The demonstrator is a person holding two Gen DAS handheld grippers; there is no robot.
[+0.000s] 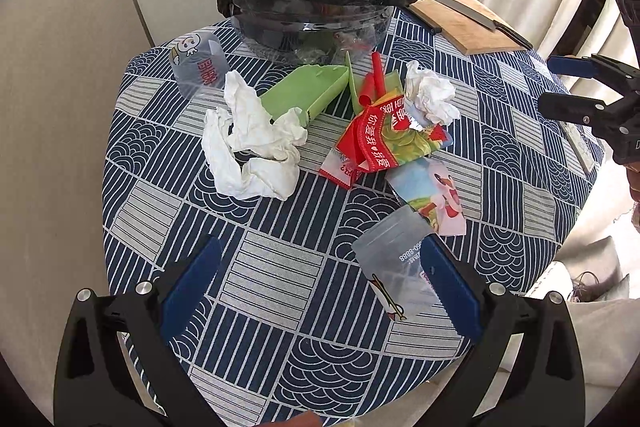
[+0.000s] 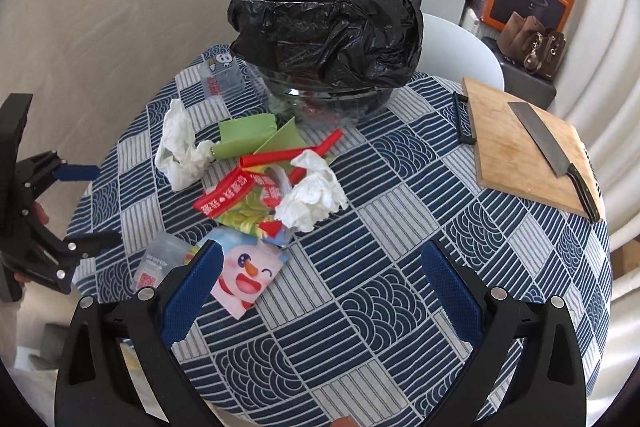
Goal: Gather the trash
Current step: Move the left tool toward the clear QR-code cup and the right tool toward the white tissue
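Several bits of litter sit mid-tabletop [image 2: 400, 211], nothing yet in the black-bagged clear bin [image 2: 326, 27] at the far edge. Leftmost, the crumpled white tissue [image 1: 252, 139] is soft and weightless; pinch any fold. Next, the red-and-green foil wrapper [image 1: 384, 139] is slippery, so take a raised edge. Toward the near edge, the frosted plastic cup [image 1: 394, 267], thin and crushable, lies against one finger of the wide-apart left claw [image 1: 320, 291]. The right claw [image 2: 320, 291] also gapes, holding nothing.
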